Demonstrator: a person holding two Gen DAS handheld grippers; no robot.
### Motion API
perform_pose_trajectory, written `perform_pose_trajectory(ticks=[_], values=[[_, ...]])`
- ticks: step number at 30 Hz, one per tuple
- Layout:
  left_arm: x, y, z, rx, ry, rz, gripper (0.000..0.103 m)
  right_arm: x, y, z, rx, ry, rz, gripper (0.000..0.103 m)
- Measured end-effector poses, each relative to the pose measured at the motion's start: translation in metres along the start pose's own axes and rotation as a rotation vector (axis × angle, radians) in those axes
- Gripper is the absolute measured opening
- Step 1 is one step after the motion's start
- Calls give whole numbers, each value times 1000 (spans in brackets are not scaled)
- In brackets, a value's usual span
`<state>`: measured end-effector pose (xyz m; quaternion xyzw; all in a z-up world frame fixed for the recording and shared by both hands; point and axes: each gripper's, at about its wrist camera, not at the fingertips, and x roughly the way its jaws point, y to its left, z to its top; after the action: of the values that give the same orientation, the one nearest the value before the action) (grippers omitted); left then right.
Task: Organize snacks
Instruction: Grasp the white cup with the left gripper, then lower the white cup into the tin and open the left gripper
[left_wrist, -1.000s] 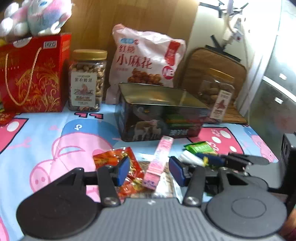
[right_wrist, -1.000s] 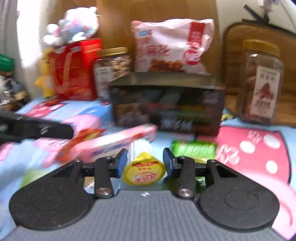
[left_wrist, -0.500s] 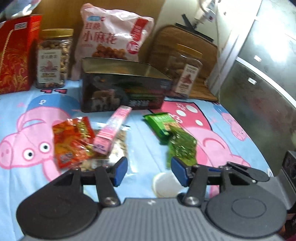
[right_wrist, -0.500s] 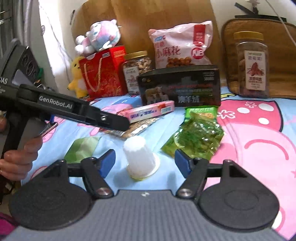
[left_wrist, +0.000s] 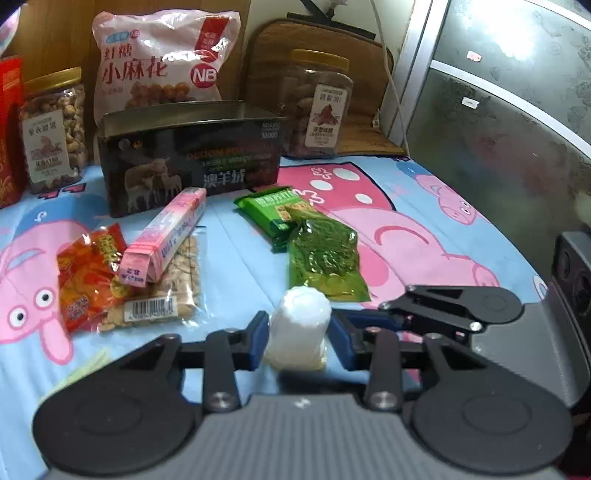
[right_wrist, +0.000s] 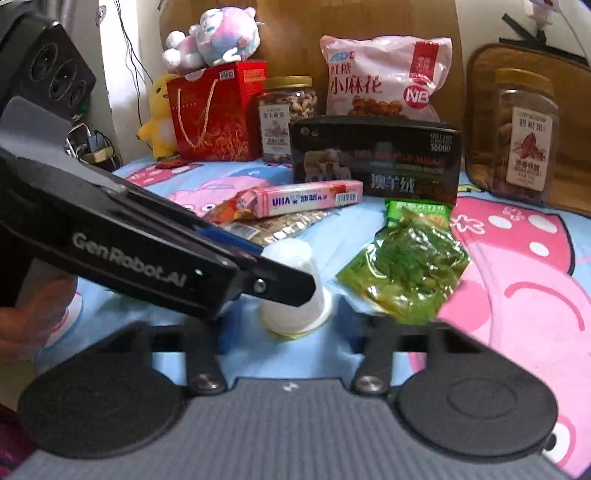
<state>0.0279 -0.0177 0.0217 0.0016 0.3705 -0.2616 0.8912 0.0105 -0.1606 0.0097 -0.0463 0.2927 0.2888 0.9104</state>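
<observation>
A small white jelly cup (left_wrist: 298, 329) stands upside down on the pig-print cloth. My left gripper (left_wrist: 298, 341) is open with its blue pads on either side of the cup, close to it. In the right wrist view the cup (right_wrist: 295, 295) sits between my open right gripper (right_wrist: 284, 325) fingers, with the left gripper's finger (right_wrist: 258, 280) crossing in front of it. A pink box (left_wrist: 166, 232), a red packet (left_wrist: 86, 273), a nut bag (left_wrist: 181, 280) and two green packets (left_wrist: 321, 254) lie loose. An open black tin (left_wrist: 188, 155) stands behind them.
Two nut jars (left_wrist: 51, 129) (left_wrist: 317, 103), a pink snack bag (left_wrist: 159, 62) and a red gift bag (right_wrist: 214, 114) with plush toys (right_wrist: 210, 40) line the back. A grey cabinet (left_wrist: 498, 110) stands to the right.
My right gripper let go of the cup, set it upside down on the cloth and backed off. My left gripper swung right and closed in around the cup.
</observation>
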Motion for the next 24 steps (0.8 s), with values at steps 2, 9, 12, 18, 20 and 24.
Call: perform_pose_trajectory(ticks=[2,9,12,18,20,24], values=[[-2,-3,1,14,-10,5,34,-2,1,4,3,-16,-1,34],[-27,4,39,50,-139,33,34,-3,-1,48,-73,-168,-47,34],[-29,18,70,31,-187,44,34,10,-13,75,-92,-226,-63,34],[9,57,136,-29,-207,62,34,64,-51,123,-54,-216,-76,34],[26,75,150,-71,-192,59,34,84,-63,133,-42,-190,-76,34],[57,97,166,-122,-164,76,34,112,-73,138,-40,-159,-89,34]])
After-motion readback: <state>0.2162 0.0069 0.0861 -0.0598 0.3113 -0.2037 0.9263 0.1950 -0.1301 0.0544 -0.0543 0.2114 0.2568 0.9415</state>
